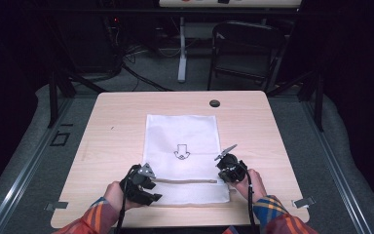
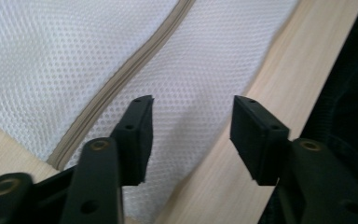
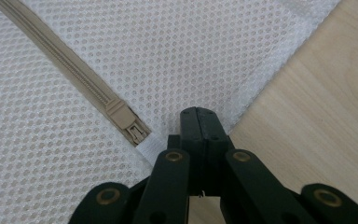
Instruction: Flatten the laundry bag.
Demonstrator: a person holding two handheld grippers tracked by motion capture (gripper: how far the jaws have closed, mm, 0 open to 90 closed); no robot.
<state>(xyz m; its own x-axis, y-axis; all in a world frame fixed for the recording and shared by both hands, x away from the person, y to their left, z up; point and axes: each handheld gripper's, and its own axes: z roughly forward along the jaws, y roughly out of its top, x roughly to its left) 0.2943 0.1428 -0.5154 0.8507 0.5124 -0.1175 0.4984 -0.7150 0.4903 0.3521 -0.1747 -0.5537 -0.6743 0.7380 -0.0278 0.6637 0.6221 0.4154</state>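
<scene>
Both grippers sit at the near end of a white mesh bag [image 1: 182, 146] lying flat on a wooden table [image 1: 107, 126]. Left gripper [image 2: 191, 133] hovers with jaws wide apart over the mesh. Right gripper [image 3: 199, 122] is closed beside the tan zipper's [image 3: 60, 63] slider [image 3: 127, 122].

Overhead light fell brightly on the table [image 1: 126, 112] while the surrounding room stayed dark; the high view was soft, and close-up jaws blurred.
</scene>
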